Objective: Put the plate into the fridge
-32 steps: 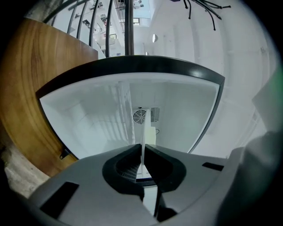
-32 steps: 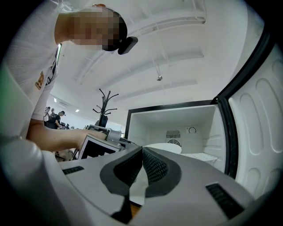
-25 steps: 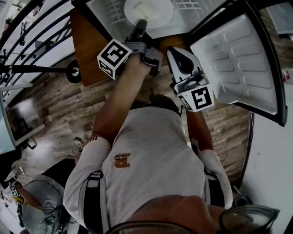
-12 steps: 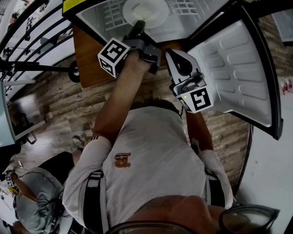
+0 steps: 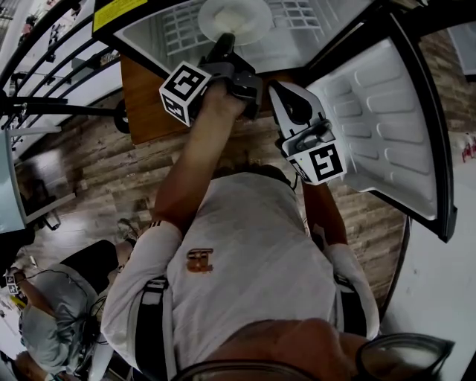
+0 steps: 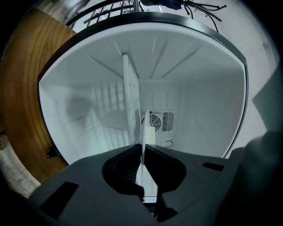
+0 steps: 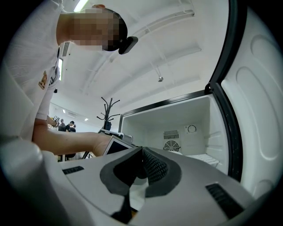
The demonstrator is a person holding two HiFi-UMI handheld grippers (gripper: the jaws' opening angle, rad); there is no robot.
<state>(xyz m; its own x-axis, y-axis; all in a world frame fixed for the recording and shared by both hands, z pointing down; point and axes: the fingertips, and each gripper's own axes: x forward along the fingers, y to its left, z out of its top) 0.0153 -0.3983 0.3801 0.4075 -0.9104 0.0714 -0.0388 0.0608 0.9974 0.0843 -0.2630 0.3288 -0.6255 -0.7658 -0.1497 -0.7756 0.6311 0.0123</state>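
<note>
Nearest: the person's white shirt (image 5: pixel 245 253), with both arms stretched forward to an open fridge (image 5: pixel 152 36).

Right gripper (image 7: pixel 142 149): white body, held outside the fridge, near the inner face of the open door (image 5: pixel 379 111). Its jaws are pressed together and there is nothing between them.

Left gripper (image 6: pixel 142 148): dark body, nose past the fridge's front edge. Its jaws are clamped on the near rim of a white plate (image 5: pixel 234 16). In the left gripper view the plate shows edge-on, a thin pale line running out from between the pads.

The plate is inside the fridge compartment, flat, over the white wire shelf (image 5: pixel 297 11). I cannot tell whether it rests on the shelf or hangs just above it.

A brown wooden panel (image 5: pixel 145 93) stands against the fridge's left side, and a plank floor (image 5: pixel 97 171) lies below.

Farthest: a round fan grille (image 6: pixel 152 121) and a slotted vent (image 6: pixel 167 121) on the fridge's back wall, beyond the plate. The door liner has moulded ribs.
</note>
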